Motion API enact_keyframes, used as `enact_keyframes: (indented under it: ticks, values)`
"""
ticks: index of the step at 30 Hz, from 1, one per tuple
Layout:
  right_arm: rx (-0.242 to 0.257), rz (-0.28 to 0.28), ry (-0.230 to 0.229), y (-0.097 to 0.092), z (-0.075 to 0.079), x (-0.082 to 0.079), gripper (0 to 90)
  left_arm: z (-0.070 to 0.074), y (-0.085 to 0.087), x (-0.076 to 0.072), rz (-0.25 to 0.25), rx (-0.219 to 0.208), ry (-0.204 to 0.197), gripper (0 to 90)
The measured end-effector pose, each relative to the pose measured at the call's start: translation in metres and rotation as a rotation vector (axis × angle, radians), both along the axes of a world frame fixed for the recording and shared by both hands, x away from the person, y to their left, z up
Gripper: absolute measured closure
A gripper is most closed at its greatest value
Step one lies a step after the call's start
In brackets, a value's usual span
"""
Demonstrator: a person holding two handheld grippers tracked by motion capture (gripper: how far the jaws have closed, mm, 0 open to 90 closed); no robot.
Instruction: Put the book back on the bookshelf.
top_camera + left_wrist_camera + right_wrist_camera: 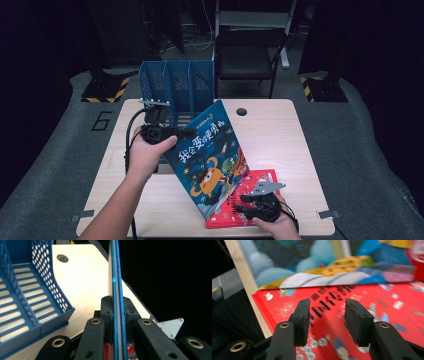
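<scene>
A blue picture book [210,155] stands tilted on the wooden table [270,130], its lower corner resting on a red book [227,216] that lies flat near the front edge. My left gripper [187,132] is shut on the blue book's upper left edge. In the left gripper view the thin book edge [116,277] runs straight up between the pressed pads of my left gripper [117,307]. My right gripper [245,205] hovers over the red book. In the right gripper view my right gripper [327,312] is open, with the red cover [387,297] below and the blue book [312,265] beyond.
A blue perforated file rack [175,85] with upright dividers stands at the table's back left, close to my left hand; its slotted floor [37,295] shows in the left gripper view. A cable hole [241,111] sits near the back edge. A black chair [250,55] stands behind the table.
</scene>
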State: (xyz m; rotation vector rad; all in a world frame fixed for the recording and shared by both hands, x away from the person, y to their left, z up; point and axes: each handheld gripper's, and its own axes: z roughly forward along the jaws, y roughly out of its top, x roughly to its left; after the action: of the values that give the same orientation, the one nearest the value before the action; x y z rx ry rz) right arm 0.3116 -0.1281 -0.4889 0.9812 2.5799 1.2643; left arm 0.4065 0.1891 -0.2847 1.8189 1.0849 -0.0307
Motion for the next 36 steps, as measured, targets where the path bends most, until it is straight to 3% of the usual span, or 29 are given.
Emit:
enact_keyframes:
  ticks: [4, 7, 11, 16, 20, 21, 25, 27, 28, 30, 32, 36]
  values:
    - [-0.014, -0.018, 0.001, 0.011, 0.001, -0.001, 49.9, 0.001, -0.005, 0.001, -0.004, 0.005, -0.006, 82.2]
    - [-0.049, -0.037, -0.033, 0.022, 0.001, 0.0, 44.2, 0.0, -0.008, 0.004, -0.005, -0.004, -0.003, 82.3]
    - [-0.087, -0.049, -0.072, 0.023, 0.001, -0.002, 40.2, -0.001, -0.011, 0.008, -0.007, -0.007, -0.003, 82.3]
    - [-0.071, -0.091, -0.069, 0.018, 0.0, -0.004, 35.7, -0.001, -0.021, 0.013, -0.017, -0.005, -0.013, 82.4]
    - [-0.075, -0.088, -0.085, 0.02, -0.002, -0.006, 32.3, 0.0, -0.027, 0.013, -0.017, -0.001, -0.019, 82.3]
    - [-0.096, -0.085, -0.101, 0.023, -0.002, -0.008, 30.7, 0.002, -0.03, 0.012, -0.021, 0.001, -0.019, 82.3]
    - [-0.087, -0.075, -0.089, 0.026, -0.002, -0.013, 29.2, 0.002, -0.03, 0.011, -0.019, 0.004, -0.021, 82.3]
    - [-0.085, -0.073, -0.098, 0.03, -0.003, -0.016, 24.2, 0.002, -0.03, 0.011, -0.015, 0.004, -0.019, 82.3]
    - [-0.095, -0.077, -0.089, 0.034, -0.003, -0.019, 18.9, 0.002, -0.031, 0.012, -0.012, 0.002, -0.023, 82.4]
    - [-0.115, -0.078, -0.124, 0.036, -0.005, -0.019, 17.6, 0.001, -0.034, 0.015, -0.007, 0.003, -0.024, 82.4]
    - [-0.131, -0.084, -0.13, 0.037, -0.005, -0.018, 15.4, 0.001, -0.037, 0.018, -0.005, -0.001, -0.02, 82.6]
    - [-0.103, -0.094, -0.101, 0.035, -0.005, -0.015, 14.5, 0.0, -0.043, 0.021, -0.003, -0.008, -0.019, 82.6]
